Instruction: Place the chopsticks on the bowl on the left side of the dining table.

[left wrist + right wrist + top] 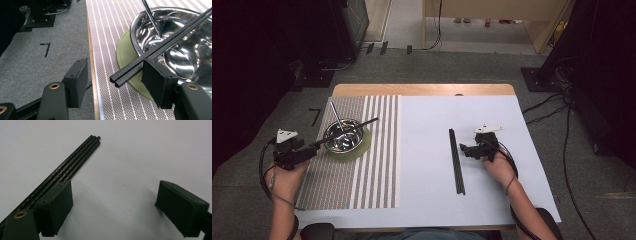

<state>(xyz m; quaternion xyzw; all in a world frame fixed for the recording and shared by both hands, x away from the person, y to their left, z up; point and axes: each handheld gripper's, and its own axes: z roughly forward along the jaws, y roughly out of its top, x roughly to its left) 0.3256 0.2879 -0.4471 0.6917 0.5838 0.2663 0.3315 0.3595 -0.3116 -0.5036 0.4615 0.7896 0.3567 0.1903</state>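
My left gripper (113, 77) has its jaws apart; 2 black chopsticks (160, 48) rest across the steel bowl (180, 37) on the green coaster (123, 52), touching 1 jaw only. My right gripper (113, 205) stands open beside more chopsticks (72, 163) on the white table (140, 152).

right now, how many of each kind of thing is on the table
steel bowl: 1
spoon: 1
green plate: 1
striped mat: 1
black chopstick groups: 2, the pair across the bowl and the loose bundle, whose sticks lie too close together to count
total: 6
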